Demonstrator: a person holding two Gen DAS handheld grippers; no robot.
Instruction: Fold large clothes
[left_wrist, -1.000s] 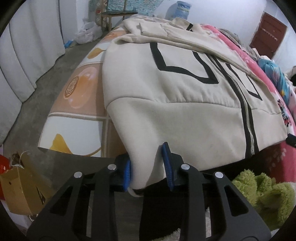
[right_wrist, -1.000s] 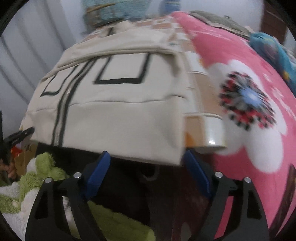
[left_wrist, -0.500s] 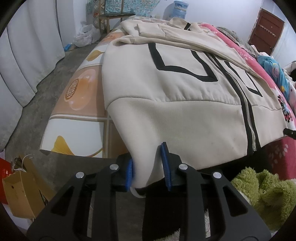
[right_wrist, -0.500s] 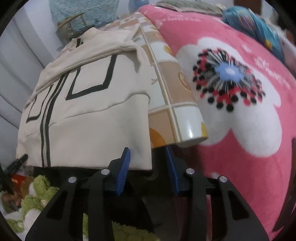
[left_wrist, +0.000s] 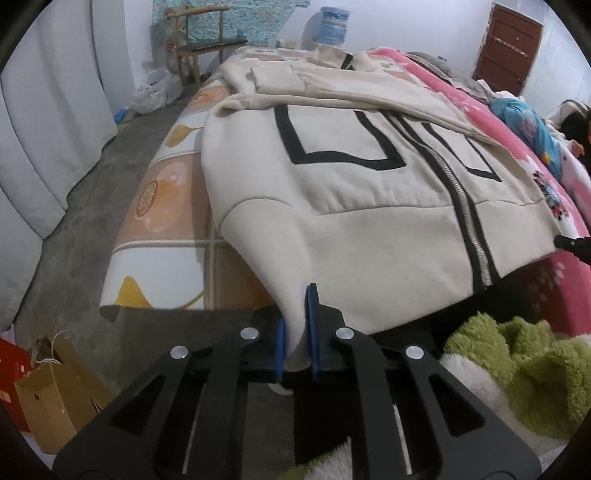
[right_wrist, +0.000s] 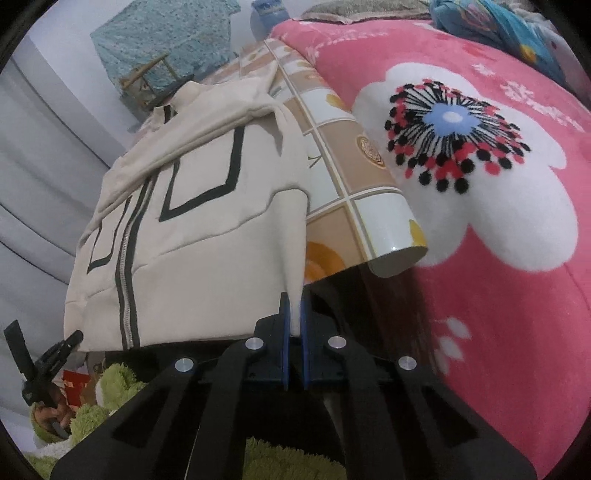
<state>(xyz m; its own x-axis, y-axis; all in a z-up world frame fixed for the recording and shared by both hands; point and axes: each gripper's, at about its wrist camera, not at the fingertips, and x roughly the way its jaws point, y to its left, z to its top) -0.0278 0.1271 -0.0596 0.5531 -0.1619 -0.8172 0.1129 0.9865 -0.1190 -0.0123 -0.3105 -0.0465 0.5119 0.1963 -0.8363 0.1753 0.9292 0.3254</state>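
Fingers: left gripper (left_wrist: 297, 328) just closed on jacket (left_wrist: 369, 192) hem corner; right gripper (right_wrist: 294, 332) just closed on the opp. corner.
Jacket: flat on bed (right_wrist: 480, 258), zip up, hem overhanging near edge.
Next: lift both corners level, carry hem twd collar (left_wrist: 332, 55), keep tension even.

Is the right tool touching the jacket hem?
Touching. In the right wrist view, the right tool has just closed, its blue pads pinching the jacket hem corner.

Open floor left, clutter below

Bare floor (left_wrist: 74, 206) left of the left gripper (left_wrist: 297, 332); green plush (left_wrist: 517, 373) crowds its right.
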